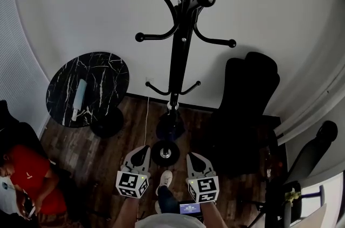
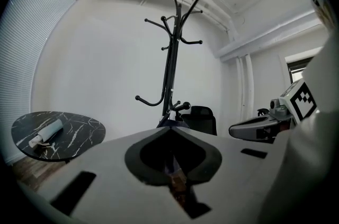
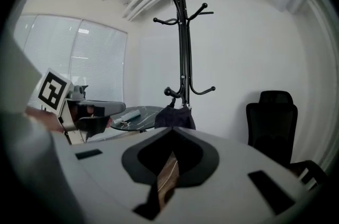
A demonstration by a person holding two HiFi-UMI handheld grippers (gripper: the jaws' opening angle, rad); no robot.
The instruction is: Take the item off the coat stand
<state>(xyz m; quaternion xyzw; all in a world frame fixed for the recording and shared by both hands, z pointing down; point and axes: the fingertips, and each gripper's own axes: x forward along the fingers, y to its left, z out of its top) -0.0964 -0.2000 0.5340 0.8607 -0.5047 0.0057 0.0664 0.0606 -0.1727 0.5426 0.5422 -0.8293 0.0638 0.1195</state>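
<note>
We see the coat stand [image 1: 178, 54] rising by the wall, well beyond the right edge of the desk [image 1: 116, 62]. The dark item [image 1: 170, 125] hangs from a low hook, so it sits near the base. Left gripper [image 1: 140, 152] and right gripper [image 1: 194, 158] hover short of it, fingers together and empty, with the item ahead between them.
</note>
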